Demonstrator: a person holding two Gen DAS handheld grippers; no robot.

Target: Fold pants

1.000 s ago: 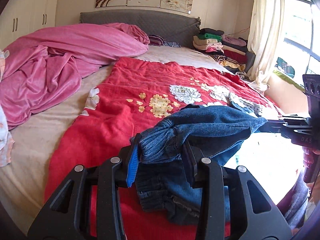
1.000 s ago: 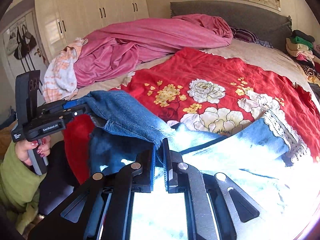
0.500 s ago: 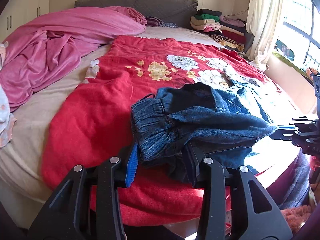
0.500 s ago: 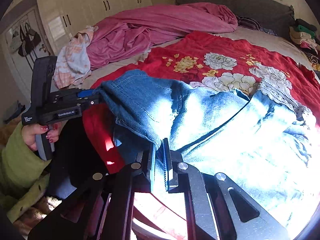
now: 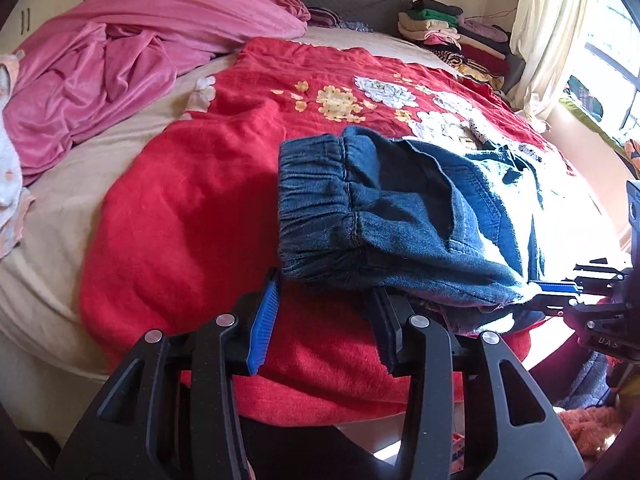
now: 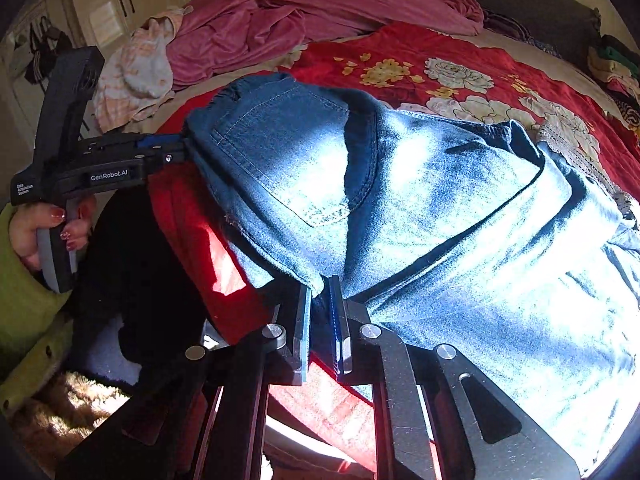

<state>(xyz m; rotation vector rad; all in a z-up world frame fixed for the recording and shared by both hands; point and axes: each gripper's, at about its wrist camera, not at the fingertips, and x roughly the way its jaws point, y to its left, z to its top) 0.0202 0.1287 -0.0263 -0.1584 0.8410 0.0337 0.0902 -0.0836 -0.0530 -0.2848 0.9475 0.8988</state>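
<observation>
Blue denim pants [image 5: 404, 216] lie on the red floral blanket [image 5: 192, 208] near the bed's front edge, waistband toward me, legs stretching away [image 6: 500, 240]. My left gripper [image 5: 324, 304] is shut on the waistband's left end, its fingers wide apart around the bunched elastic; it also shows in the right wrist view [image 6: 176, 152]. My right gripper [image 6: 320, 304] is shut on the waistband's right corner, jaws nearly together; it shows in the left wrist view [image 5: 560, 292]. The waistband is stretched between the two, just above the blanket.
A pink quilt [image 5: 120, 52] is heaped at the bed's far left. Folded clothes [image 5: 448, 28] are stacked at the headboard right. A curtain and window [image 5: 560, 40] stand on the right. A patterned cloth [image 6: 136, 76] lies by the wardrobe side.
Both grippers have pulled the waistband back toward the bed's front edge and lowered it. The pants now lie flatter along the blanket.
</observation>
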